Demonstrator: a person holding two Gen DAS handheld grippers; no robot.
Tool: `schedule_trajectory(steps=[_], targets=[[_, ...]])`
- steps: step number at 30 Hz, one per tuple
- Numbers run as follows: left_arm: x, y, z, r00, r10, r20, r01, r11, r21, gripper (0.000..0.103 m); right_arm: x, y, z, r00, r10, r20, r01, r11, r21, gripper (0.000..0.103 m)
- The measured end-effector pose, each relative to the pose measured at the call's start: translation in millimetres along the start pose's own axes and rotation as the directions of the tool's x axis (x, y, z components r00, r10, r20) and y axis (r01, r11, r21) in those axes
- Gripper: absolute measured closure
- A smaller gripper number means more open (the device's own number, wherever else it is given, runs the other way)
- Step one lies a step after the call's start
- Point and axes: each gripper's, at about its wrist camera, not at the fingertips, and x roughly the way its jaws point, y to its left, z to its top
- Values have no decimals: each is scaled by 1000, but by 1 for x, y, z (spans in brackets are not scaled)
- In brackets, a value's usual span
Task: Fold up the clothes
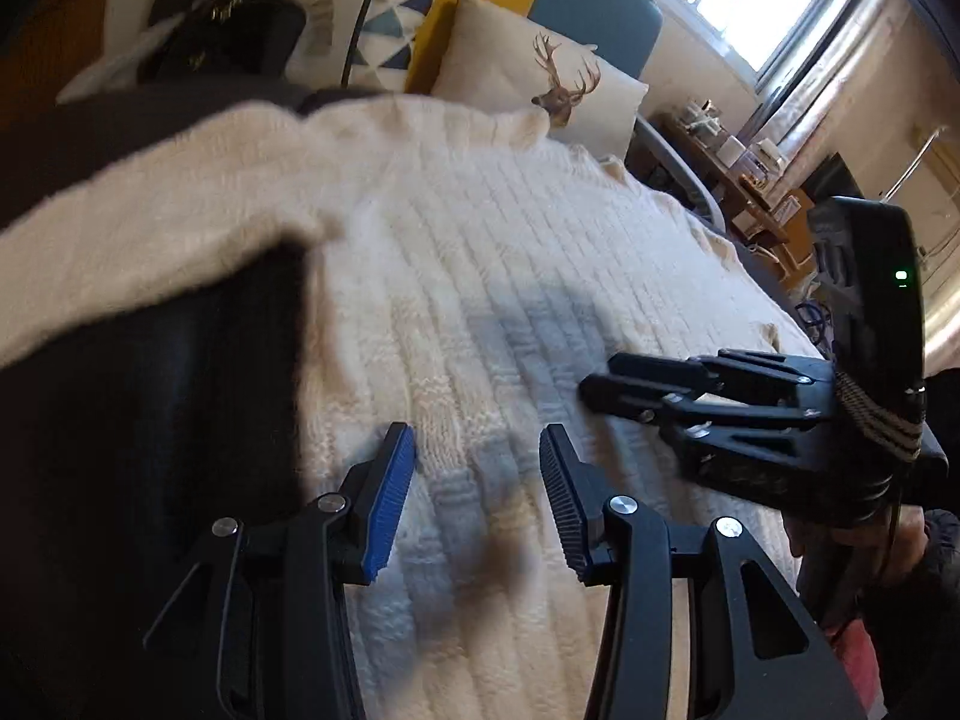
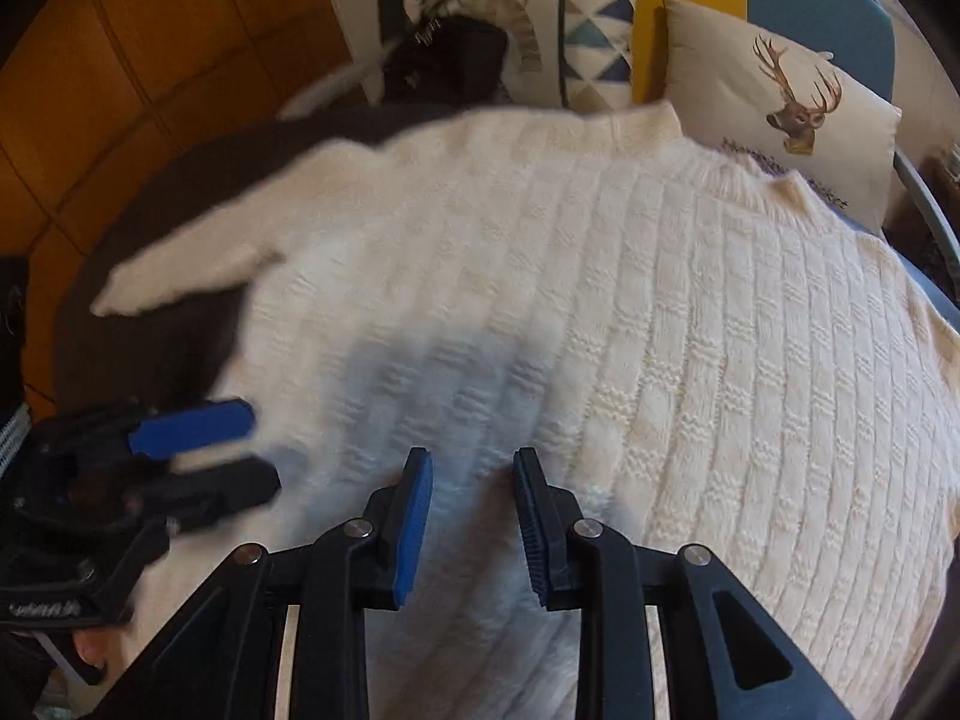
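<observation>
Jaws on both grippers stand apart and empty: left gripper (image 1: 477,480) over the sweater's (image 2: 600,312) near edge, right gripper (image 2: 471,510) just beside it. Spread flat on the dark bed (image 2: 180,180), sleeve (image 2: 198,264) out left, it looks unfolded; every fold remains.

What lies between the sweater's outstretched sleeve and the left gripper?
Only dark bedding: the right wrist view shows it bare between the sleeve and the left gripper.

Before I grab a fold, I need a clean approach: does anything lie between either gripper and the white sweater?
Nothing visible does. The left gripper and right gripper hover open right above the sweater.
</observation>
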Motion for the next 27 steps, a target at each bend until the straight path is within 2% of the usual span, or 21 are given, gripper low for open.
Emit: schedule_trajectory(steps=[4,6,8,11,16,22,25,27], targets=[[-14,11,4,999,-37,32,38,999,-32,56,-2,-9,8,999,31,-8,-31,999,17,77],[-27,11,17,995,-52,80,53,998,-16,56,-10,-9,22,998,43,42,-44,999,13,77],[-39,12,39,989,-65,132,65,998,9,56,-12,-11,42,995,57,87,-60,998,25,77],[-41,19,84,986,-68,155,64,998,28,56,-7,-20,74,988,63,140,-69,997,36,77],[-7,37,141,995,-2,104,-6,997,75,56,23,-30,118,991,25,131,-29,999,29,77],[39,49,157,999,-38,1,37,990,133,56,53,-39,144,996,3,95,-2,1000,-5,77],[60,58,161,999,8,-36,-3,993,116,56,68,-48,152,997,-17,70,16,1000,4,77],[69,69,159,999,40,-28,-38,996,82,57,75,-52,153,997,-32,69,32,999,5,77]])
